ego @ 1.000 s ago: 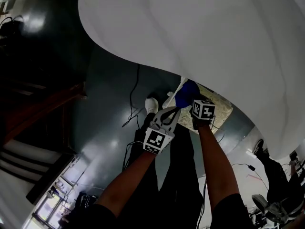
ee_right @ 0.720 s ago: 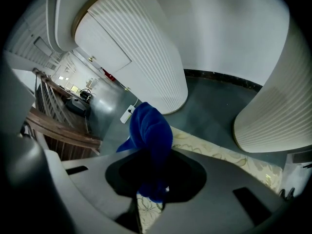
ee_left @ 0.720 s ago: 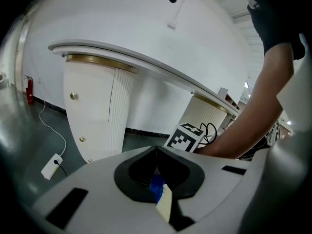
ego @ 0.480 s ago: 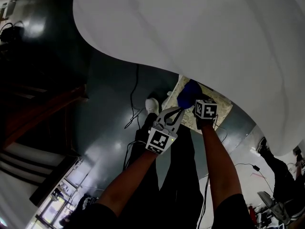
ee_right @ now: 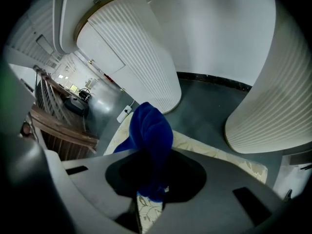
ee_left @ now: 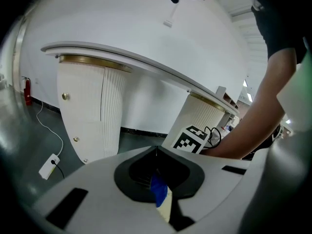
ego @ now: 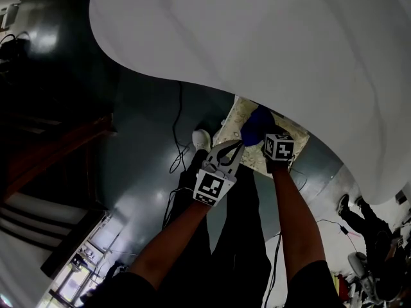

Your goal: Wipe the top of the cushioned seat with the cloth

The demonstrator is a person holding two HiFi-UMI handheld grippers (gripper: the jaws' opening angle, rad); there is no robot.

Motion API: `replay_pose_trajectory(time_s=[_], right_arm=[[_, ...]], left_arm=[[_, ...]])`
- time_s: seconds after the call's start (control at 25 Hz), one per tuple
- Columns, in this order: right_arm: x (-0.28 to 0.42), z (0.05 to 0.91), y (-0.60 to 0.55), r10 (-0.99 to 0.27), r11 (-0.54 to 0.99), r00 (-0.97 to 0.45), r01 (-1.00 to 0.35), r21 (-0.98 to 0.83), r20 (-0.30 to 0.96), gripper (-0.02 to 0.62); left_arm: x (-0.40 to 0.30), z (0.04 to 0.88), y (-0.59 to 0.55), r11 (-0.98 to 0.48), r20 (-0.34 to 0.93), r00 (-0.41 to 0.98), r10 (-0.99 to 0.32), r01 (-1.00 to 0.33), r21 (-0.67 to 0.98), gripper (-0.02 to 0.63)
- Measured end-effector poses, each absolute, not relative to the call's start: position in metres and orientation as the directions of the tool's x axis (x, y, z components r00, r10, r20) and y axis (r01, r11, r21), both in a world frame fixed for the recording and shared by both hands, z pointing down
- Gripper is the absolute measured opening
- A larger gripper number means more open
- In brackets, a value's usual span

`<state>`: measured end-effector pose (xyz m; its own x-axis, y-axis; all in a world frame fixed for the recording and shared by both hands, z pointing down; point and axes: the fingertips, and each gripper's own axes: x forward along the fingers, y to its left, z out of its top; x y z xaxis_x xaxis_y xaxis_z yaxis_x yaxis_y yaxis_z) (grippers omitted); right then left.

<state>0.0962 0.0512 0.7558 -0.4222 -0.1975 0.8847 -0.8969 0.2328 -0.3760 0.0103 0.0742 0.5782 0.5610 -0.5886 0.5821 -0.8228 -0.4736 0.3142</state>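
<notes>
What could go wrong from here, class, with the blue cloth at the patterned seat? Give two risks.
First, the cloth is bunched in the right claw, so little of it may touch the seat and the claw tips might rub the fabric. Second, the seat sits partly under the white table top, so its far part could be missed or the claw might knock the edge.

Both arms reach fwd; L hand-held gripper (ego: 236,149) jaws together, R hand-held gripper (ego: 261,136) clamps cloth (ee_right: 149,130).

I count one blue cloth (ego: 257,126), one cushioned seat (ego: 230,124), one white table (ego: 257,37), and two tongs: left tongs (ee_left: 156,149), right tongs (ee_right: 153,155).
</notes>
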Motion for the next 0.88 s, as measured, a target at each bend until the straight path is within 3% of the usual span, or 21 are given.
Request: replay_pose_trajectory(time_s=[0.88], right_arm=[[0.163,0.768,0.072,-0.268,0.181,-0.395,-0.917,-0.357,0.879,0.086]], left_arm=[[0.060,0.593,0.088,-0.526,0.581,0.611,-0.538,-0.782,0.335,0.017]])
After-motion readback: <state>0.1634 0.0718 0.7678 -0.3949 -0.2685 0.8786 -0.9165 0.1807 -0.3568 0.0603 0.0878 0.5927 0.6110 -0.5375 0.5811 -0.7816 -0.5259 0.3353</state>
